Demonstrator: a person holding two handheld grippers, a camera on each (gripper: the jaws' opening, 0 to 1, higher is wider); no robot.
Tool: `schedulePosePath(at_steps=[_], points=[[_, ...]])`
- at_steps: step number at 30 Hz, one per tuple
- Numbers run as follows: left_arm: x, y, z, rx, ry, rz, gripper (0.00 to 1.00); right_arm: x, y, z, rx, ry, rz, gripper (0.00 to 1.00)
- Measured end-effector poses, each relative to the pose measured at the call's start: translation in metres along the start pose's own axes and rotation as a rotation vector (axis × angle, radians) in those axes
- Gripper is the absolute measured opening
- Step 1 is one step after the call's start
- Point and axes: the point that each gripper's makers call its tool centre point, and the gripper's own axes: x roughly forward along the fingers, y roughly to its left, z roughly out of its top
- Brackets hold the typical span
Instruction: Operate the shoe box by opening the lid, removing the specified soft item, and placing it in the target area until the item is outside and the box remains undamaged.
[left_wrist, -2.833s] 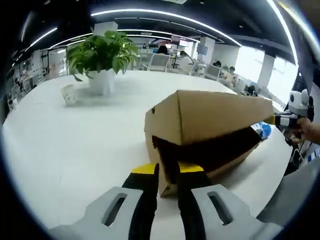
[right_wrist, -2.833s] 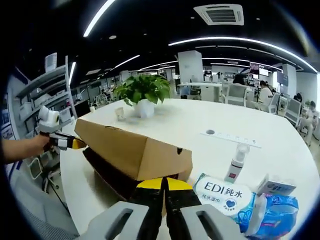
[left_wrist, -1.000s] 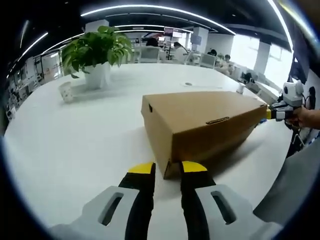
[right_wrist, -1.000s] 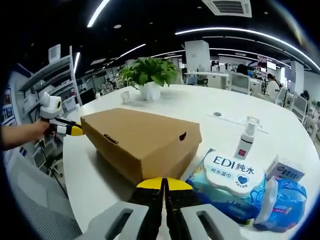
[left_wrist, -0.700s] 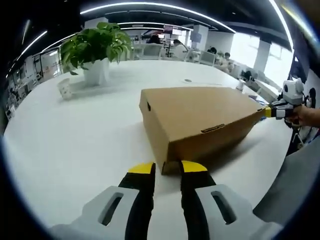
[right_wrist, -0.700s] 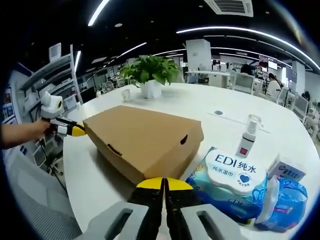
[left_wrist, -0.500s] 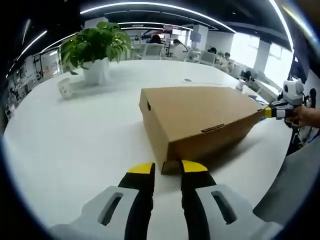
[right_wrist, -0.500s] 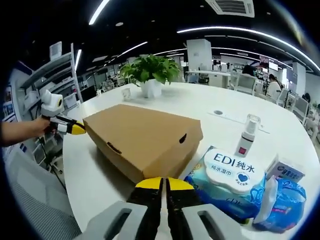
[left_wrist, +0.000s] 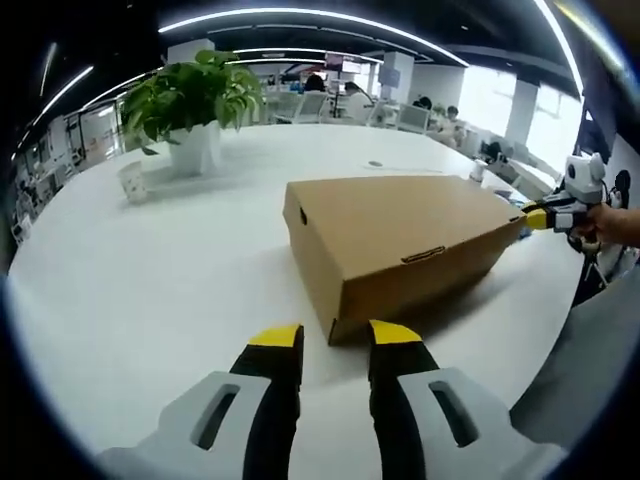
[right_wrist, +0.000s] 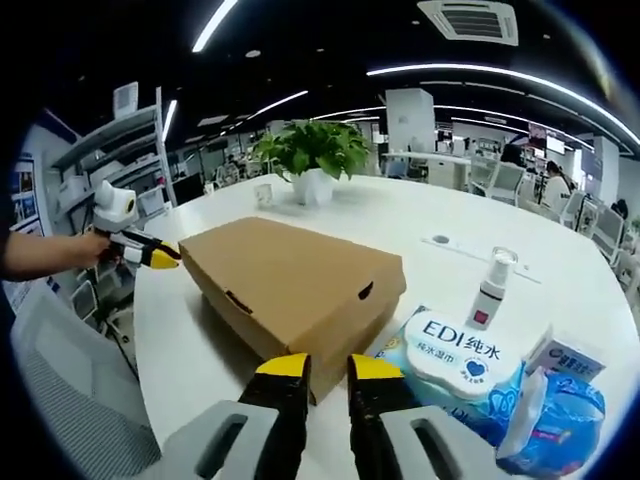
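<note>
**Jaws parted, both off the shoe box**

Left gripper (left_wrist: 335, 335): jaws apart with a narrow gap, holding nothing, just short of the near corner of the shoe box (left_wrist: 400, 240). Right gripper (right_wrist: 328, 365): jaws likewise slightly apart, empty, at the opposite corner. Box lies lid-down shut on the white counter (left_wrist: 150, 270) — cardboard looks intact. Beside it, in the right gripper view: wet-wipes pack (right_wrist: 462, 352), spray bottle (right_wrist: 487, 292), blue packet (right_wrist: 560, 420). Potted plant (right_wrist: 312, 155) and paper cup (left_wrist: 131, 182) stand well apart from the box
</note>
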Motion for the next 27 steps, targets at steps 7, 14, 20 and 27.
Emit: schedulePosePath(at_steps=[7,14,20,27], points=[[-0.001,0.001,0.011,0.024,-0.019,-0.008,0.28,-0.004,-0.003,0.003,-0.005,-0.013,0.014,0.17],[0.005,-0.004,0.017,0.056,-0.016,-0.029,0.31,-0.006,-0.001,0.006,-0.009,-0.028,0.044,0.17],[0.009,-0.007,0.016,0.068,-0.006,-0.038,0.30,-0.009,0.003,0.009,0.007,-0.053,0.087,0.21],[0.014,-0.010,0.016,0.076,0.004,-0.049,0.30,-0.007,0.011,0.009,-0.005,-0.055,0.115,0.26]])
